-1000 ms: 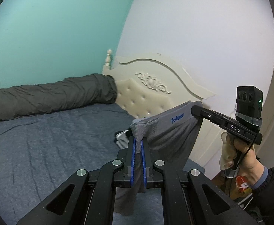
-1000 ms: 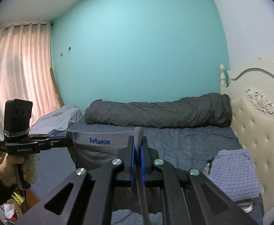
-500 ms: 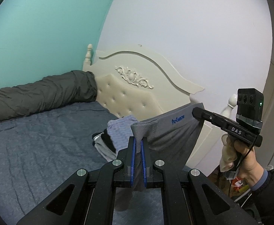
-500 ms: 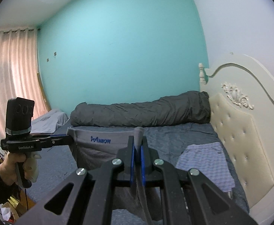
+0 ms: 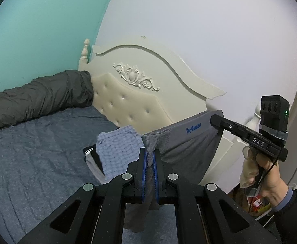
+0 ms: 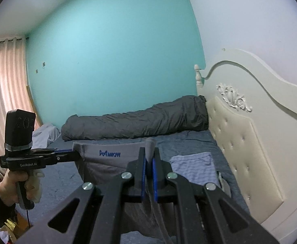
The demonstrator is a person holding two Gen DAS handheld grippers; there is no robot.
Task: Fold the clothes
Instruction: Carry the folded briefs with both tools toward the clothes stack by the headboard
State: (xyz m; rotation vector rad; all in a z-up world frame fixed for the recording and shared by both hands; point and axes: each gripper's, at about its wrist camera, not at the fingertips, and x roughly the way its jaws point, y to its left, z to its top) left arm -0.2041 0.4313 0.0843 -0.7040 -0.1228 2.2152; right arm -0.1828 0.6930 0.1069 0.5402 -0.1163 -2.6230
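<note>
Curtain (image 6: 4, 93): pink, hanging at the far left of the right wrist view; beside it the teal wall (image 6: 112, 57)
Left hand (image 6: 12, 185): wrapped round the handle of the left gripper (image 5: 150, 162); a dark sleeve behind it
Left gripper jaws: pressed together on one end of the waistband of the grey underpants (image 5: 181, 142); blue pads on either side of the pinched cloth
Grey underpants: stretched in the air between the two grippers, above the near edge of the bed (image 5: 36, 152); blue lettering on the waistband; the body of the garment hangs below
Rolled duvet (image 6: 136, 120): dark grey, lying along the far side of the bed against the teal wall; one end touches the headboard (image 6: 244, 142)
Right gripper (image 6: 148, 162): jaws pinching the other end of the waistband; a tuft of grey cloth stands up between the pads
Checked cloth (image 6: 195, 166): pale blue, lying flat on top of a small pile on the bed, near the headboard
Headboard: cream, padded with buttons, carved ornament above
Right hand (image 5: 264, 172): gripping its handle at the far right of the left wrist view; dark sleeve with a blue cuff
</note>
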